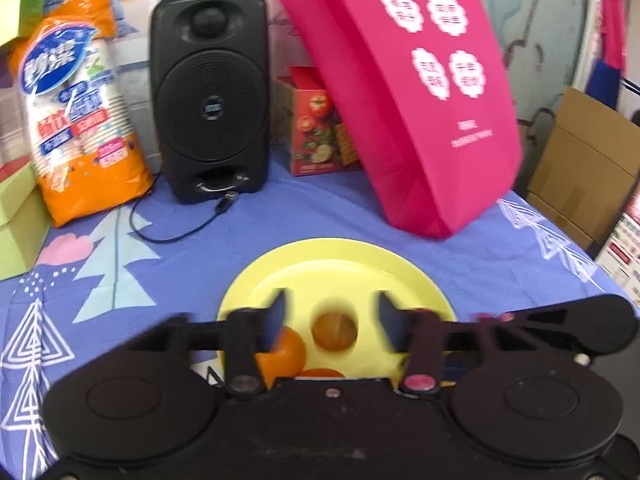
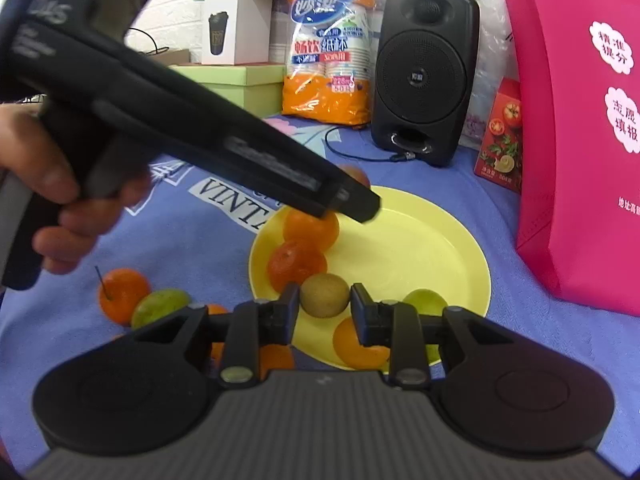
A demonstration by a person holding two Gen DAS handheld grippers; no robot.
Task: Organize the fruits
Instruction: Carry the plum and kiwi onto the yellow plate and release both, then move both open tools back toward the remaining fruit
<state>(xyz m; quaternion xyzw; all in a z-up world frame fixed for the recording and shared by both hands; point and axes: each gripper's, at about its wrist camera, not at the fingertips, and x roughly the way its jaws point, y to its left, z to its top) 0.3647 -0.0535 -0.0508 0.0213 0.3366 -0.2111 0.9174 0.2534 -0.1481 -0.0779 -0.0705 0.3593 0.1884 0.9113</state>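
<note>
A yellow plate (image 2: pixel 432 240) lies on the blue cloth and holds two oranges (image 2: pixel 310 228), a brown kiwi (image 2: pixel 324 294), a green lime (image 2: pixel 424 302) and another orange (image 2: pixel 356 346). My right gripper (image 2: pixel 325 306) is open, its fingers on either side of the kiwi without touching it. My left gripper (image 1: pixel 331 322) is open above the plate (image 1: pixel 332 268); a blurred orange fruit (image 1: pixel 334 332) shows between its fingers, apart from them, with an orange (image 1: pixel 286 354) beside. The left gripper's body (image 2: pixel 200 132) reaches over the plate in the right wrist view.
An orange with a stem (image 2: pixel 122 292) and a green fruit (image 2: pixel 160 306) lie on the cloth left of the plate. A black speaker (image 1: pixel 210 92), an orange cup pack (image 1: pixel 80 112), a red carton (image 1: pixel 316 124) and a pink bag (image 1: pixel 416 88) stand behind.
</note>
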